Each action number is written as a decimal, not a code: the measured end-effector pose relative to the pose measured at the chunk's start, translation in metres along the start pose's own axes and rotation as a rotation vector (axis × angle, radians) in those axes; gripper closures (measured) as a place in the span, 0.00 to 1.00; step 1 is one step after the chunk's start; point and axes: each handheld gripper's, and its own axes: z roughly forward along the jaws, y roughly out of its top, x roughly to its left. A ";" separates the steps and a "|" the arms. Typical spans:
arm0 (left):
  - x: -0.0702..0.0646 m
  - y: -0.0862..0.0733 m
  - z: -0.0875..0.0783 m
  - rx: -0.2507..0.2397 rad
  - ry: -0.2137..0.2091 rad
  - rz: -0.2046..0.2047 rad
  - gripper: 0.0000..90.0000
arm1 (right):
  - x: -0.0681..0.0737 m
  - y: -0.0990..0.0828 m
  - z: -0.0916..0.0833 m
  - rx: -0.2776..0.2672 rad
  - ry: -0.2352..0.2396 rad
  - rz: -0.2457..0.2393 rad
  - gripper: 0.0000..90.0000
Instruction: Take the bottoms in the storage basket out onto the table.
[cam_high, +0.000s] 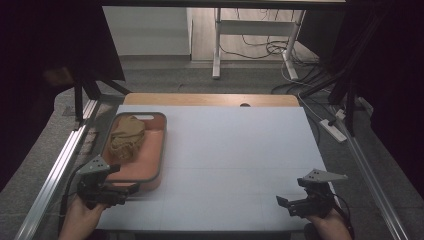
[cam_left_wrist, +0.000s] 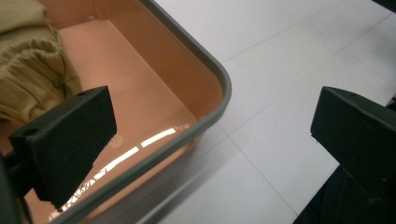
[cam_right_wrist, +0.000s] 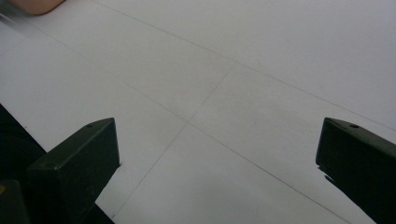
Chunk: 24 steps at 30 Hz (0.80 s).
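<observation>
Both tools low at the near worktop edge
Left tool (cam_high: 131, 189), jaws apart, at the near corner of the tray (cam_high: 162, 145) holding the tan cloth (cam_high: 126, 137); right tool (cam_high: 283, 204), jaws apart, over bare worktop (cam_high: 235, 150)

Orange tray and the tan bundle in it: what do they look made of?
Orange tray: probably smooth plastic or coated metal, glossy, since light strips reflect off its floor; grey rim. Tan bundle: soft woven or knitted cloth, matte, with folds and gathered creases.
</observation>
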 end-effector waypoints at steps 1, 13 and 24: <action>0.001 0.002 0.000 0.000 -0.002 -0.004 0.00 | 0.000 0.000 0.000 0.000 -0.001 -0.001 0.00; 0.007 0.017 0.012 0.023 0.006 -0.018 0.00 | 0.000 0.000 0.001 0.011 0.005 0.001 0.00; 0.010 0.031 0.019 0.029 0.035 -0.026 0.00 | 0.000 0.000 0.002 0.020 0.005 -0.006 0.00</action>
